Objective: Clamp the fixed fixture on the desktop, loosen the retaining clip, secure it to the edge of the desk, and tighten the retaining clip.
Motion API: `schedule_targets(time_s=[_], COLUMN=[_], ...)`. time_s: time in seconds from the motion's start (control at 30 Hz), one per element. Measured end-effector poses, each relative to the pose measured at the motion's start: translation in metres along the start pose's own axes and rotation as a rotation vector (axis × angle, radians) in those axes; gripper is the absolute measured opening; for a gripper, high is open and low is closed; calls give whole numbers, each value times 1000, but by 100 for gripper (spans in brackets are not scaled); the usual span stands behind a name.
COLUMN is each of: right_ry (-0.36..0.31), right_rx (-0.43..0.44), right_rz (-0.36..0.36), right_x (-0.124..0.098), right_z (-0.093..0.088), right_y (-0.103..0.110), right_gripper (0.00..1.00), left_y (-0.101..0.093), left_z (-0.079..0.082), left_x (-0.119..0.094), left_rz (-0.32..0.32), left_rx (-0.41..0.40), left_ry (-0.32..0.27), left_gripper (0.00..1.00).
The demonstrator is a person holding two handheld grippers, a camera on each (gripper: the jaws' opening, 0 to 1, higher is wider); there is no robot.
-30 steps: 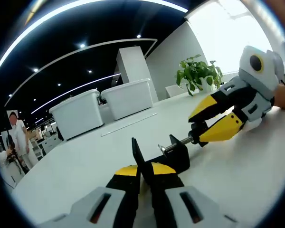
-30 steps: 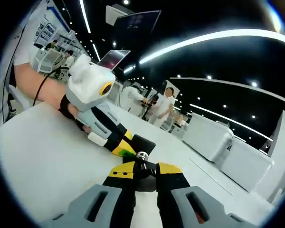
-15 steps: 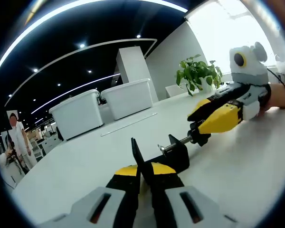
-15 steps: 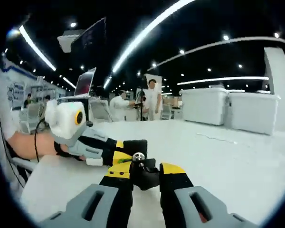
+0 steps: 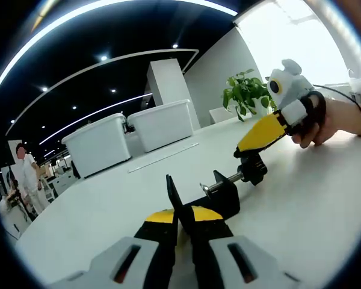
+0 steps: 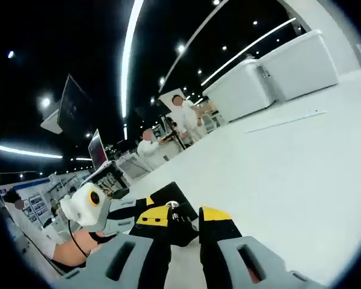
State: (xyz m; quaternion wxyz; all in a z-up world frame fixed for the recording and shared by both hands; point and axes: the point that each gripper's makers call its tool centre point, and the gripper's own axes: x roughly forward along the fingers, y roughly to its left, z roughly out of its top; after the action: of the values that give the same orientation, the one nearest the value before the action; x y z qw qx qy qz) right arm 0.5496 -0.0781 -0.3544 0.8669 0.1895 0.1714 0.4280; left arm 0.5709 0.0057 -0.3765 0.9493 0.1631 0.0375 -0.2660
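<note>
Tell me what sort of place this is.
Probably an open-plan lab or office hall: a long white table, white storage bins, a potted plant, ceiling strip lights and people at workstations.

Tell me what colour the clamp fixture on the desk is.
Black, with a silver metal screw; the clamp fixture shows best in the left gripper view.

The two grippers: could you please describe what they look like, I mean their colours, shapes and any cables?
The left gripper has black jaws with yellow sections on a light grey body with dark slots. The right gripper is built alike. Seen from the left gripper view, it carries a rounded white housing and a thin black cable runs over the person's wrist.
</note>
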Motion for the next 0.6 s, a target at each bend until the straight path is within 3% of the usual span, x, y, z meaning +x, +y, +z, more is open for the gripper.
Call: schedule_targets(time_s=[0.17, 0.3, 0.47, 0.5, 0.6], right_ry=[21, -1, -65, -61, -94], right_rx=[-9, -88, -370, -434, -695], right_rz=[22, 39, 48, 57, 31], right_x=[5, 4, 2, 1, 0], right_z=[-2, -1, 2, 0, -1], right_y=[7, 11, 22, 26, 31], right_gripper=[17, 16, 12, 4, 3], left_y=[-5, -7, -8, -9, -8], left_z=[2, 3, 4, 5, 7], left_x=[-4, -6, -8, -8, -9], left_rz=[1, 5, 4, 4, 7], left_rx=[0, 2, -1, -3, -10], left_ry=[0, 0, -5, -9, -19], left_gripper=[8, 8, 7, 7, 7])
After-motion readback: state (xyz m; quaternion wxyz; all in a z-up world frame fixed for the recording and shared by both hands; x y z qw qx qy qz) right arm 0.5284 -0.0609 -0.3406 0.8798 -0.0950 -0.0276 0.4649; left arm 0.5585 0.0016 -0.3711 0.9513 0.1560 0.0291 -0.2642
